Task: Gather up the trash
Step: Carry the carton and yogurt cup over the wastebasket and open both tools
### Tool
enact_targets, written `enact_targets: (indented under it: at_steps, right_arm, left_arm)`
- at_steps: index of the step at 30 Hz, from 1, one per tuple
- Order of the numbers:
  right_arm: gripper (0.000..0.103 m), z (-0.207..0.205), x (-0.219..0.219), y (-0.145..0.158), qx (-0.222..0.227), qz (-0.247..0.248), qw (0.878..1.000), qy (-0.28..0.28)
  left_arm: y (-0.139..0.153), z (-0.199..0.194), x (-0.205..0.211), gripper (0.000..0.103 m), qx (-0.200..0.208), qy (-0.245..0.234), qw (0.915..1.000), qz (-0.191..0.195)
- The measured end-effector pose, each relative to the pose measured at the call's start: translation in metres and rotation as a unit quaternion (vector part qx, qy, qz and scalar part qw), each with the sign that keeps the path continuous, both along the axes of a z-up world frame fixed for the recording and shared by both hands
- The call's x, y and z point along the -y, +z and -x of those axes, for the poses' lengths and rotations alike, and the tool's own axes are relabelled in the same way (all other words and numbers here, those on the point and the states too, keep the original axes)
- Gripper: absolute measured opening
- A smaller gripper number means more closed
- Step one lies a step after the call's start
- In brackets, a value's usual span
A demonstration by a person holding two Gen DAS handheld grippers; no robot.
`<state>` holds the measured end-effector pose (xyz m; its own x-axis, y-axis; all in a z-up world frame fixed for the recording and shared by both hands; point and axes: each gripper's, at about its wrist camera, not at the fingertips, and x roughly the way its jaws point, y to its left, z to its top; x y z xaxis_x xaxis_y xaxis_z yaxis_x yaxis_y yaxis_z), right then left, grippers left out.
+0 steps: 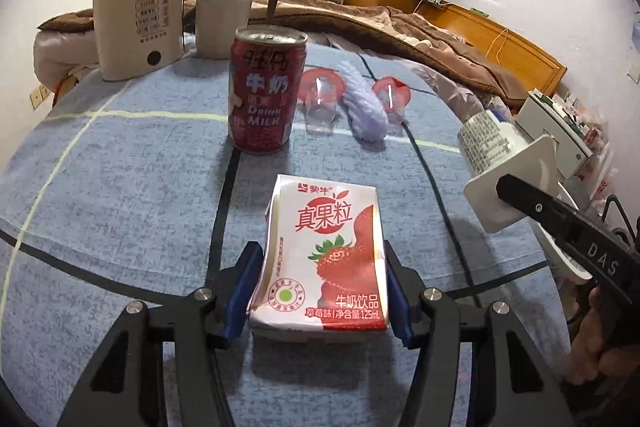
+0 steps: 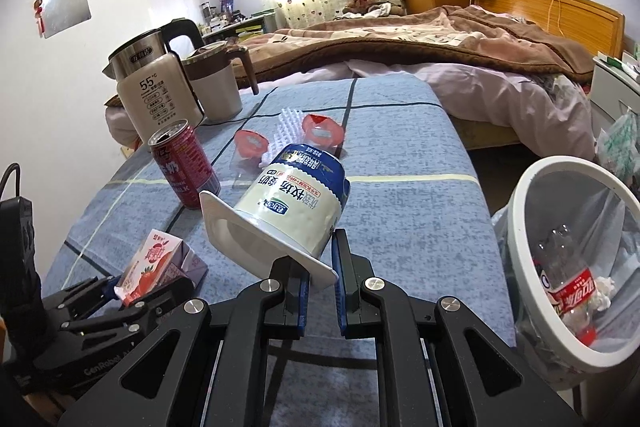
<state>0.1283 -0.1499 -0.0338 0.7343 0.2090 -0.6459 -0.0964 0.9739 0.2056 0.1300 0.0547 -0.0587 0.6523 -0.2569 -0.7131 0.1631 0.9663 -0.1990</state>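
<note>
A strawberry milk carton [image 1: 324, 247] sits between the blue pads of my left gripper [image 1: 320, 259], which press its dented sides just above the blue cloth. In the right wrist view the same carton [image 2: 156, 259] is tilted in the left gripper [image 2: 132, 287]. My right gripper [image 2: 320, 259] is shut on the flat white rim of an empty yoghurt cup [image 2: 296, 195], held in the air on its side. The cup [image 1: 492, 139] also shows at the right of the left wrist view. A red milk can [image 1: 264, 95] stands upright behind the carton.
A white trash bin [image 2: 516, 223] with a clear liner and a cola bottle [image 2: 572, 291] stands beyond the table's right edge. Two red-lidded clear cups [image 1: 320, 95] and a purple brush [image 1: 366, 107] lie mid-table. A kettle [image 1: 136, 15] and mug [image 1: 224, 11] stand at the far left.
</note>
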Motion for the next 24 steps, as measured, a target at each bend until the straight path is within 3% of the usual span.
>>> enact_targets:
  at_steps: [10, 24]
  right_arm:
    - [0.011, 0.018, 0.039, 0.011, 0.014, -0.010, 0.999, -0.029]
    - [0.011, 0.050, 0.134, 0.031, 0.026, -0.001, 0.994, -0.105]
  left_arm:
    - [0.024, 0.006, 0.040, 0.059, 0.035, -0.037, 0.9986, -0.010]
    - [0.052, 0.004, 0.138, 0.059, 0.057, -0.125, 0.9905, -0.003]
